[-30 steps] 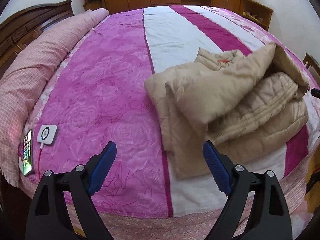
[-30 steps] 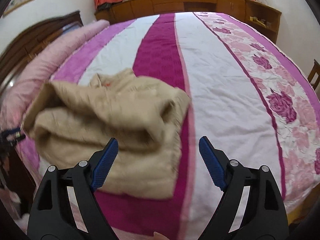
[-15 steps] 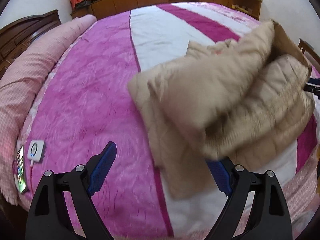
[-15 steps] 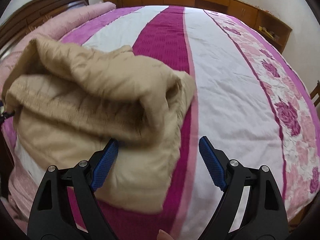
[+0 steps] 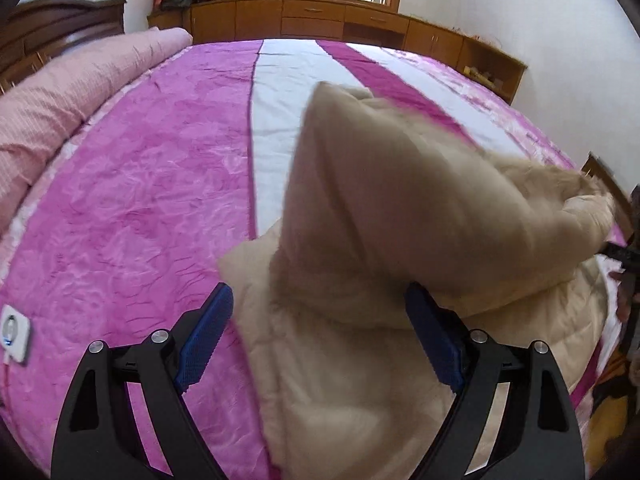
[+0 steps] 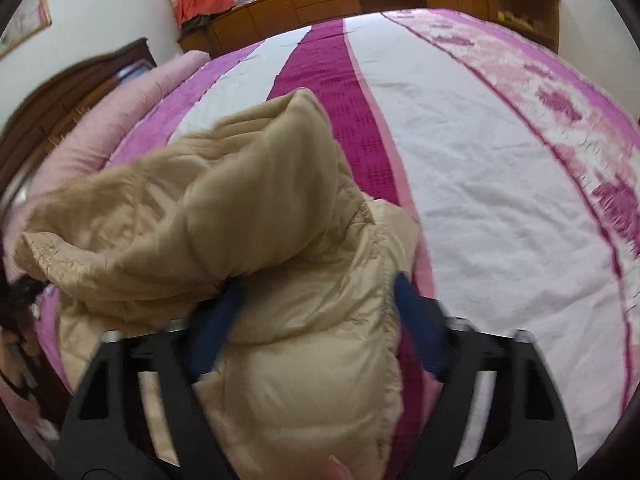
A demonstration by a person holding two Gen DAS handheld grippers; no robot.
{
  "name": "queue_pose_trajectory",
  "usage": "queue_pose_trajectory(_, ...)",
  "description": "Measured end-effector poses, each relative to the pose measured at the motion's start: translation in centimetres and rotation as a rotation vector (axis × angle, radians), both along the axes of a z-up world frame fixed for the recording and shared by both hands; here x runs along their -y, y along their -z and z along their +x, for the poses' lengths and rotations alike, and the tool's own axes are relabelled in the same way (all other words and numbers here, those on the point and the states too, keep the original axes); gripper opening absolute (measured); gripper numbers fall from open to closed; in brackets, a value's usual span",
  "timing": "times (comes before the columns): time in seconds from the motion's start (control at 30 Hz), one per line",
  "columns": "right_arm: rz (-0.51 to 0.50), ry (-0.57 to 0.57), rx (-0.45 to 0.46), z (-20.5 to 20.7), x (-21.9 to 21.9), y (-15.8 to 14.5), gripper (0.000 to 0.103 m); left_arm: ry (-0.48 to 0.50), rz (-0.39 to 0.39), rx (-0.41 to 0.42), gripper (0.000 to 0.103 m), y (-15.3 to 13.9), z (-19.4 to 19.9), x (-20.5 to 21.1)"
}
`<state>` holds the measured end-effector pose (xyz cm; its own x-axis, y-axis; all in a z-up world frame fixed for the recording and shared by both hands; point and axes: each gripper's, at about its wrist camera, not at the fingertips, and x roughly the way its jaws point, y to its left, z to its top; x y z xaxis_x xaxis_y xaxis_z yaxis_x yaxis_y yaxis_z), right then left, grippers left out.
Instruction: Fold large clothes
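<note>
A beige padded jacket (image 5: 400, 240) lies bunched and partly folded on the bed's near edge; it also fills the right wrist view (image 6: 248, 248). My left gripper (image 5: 320, 340) is open, its blue pads either side of the jacket's lower edge, which lies between the jaws. My right gripper (image 6: 316, 328) is open, with a fold of the jacket lying between its blue fingers (image 6: 416, 328); the left finger is partly hidden under the fabric. The view is blurred by motion.
The bed has a pink, white and magenta striped cover (image 5: 132, 200). A pink rolled quilt (image 5: 60, 100) lies along its left side. A white charger (image 5: 14, 336) sits at the left edge. Wooden cabinets (image 5: 320, 20) line the far wall.
Both grippers have moved forward and down onto the jacket, which now fills the space between each pair of jaws. The phone has left the left wrist view.
</note>
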<state>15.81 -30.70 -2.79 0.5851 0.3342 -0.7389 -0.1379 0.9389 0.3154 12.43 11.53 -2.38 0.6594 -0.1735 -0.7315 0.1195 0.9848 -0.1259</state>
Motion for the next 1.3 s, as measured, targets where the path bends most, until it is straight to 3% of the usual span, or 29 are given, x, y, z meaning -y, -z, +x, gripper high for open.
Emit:
queue_pose_trajectory(0.07,0.022,-0.009,-0.001,0.2,-0.2,0.1,0.047,0.003,-0.035,-0.001,0.078,0.4,0.6,0.1)
queue_pose_trajectory(0.13,0.035,-0.010,-0.006,0.5,-0.2,0.1,0.041,-0.005,-0.068,-0.018,0.070,0.9,1.4,0.0)
queue_pose_trajectory(0.2,0.048,0.002,-0.013,0.6,0.1,0.1,0.035,-0.015,-0.085,-0.044,0.048,1.5,2.1,0.1)
queue_pose_trajectory(0.3,0.103,0.035,-0.030,0.8,1.0,0.4,0.025,-0.024,-0.094,-0.058,0.024,2.1,2.6,0.4)
queue_pose_trajectory(0.37,0.120,0.053,-0.021,0.9,1.4,0.1,0.017,-0.023,-0.091,-0.052,0.015,2.0,2.7,0.5)
queue_pose_trajectory(0.47,0.113,0.063,0.053,0.5,1.1,-1.9,0.011,-0.035,-0.058,-0.018,0.010,0.7,2.8,0.9)
queue_pose_trajectory(0.63,0.035,0.069,0.132,1.1,-0.1,-4.1,0.010,-0.060,-0.017,0.014,0.010,-0.8,4.3,1.3)
queue_pose_trajectory(0.77,-0.003,0.105,0.074,2.7,-0.4,-2.1,0.011,-0.092,-0.014,-0.031,0.014,0.9,5.9,1.2)
queue_pose_trajectory(0.9,-0.023,0.136,0.003,3.9,-0.1,0.5,0.016,-0.116,0.002,-0.066,0.030,2.6,7.0,1.1)
queue_pose_trajectory(1.03,-0.054,0.148,-0.025,4.7,-0.2,2.1,0.019,-0.127,0.017,-0.089,0.040,3.7,8.2,1.2)
queue_pose_trajectory(1.23,0.015,0.166,-0.033,4.1,0.8,1.7,0.027,-0.164,-0.002,-0.107,0.053,2.6,7.5,0.5)
queue_pose_trajectory(1.3,0.051,0.163,-0.029,3.3,1.4,0.9,0.035,-0.159,-0.002,-0.110,0.069,1.9,6.5,0.2)
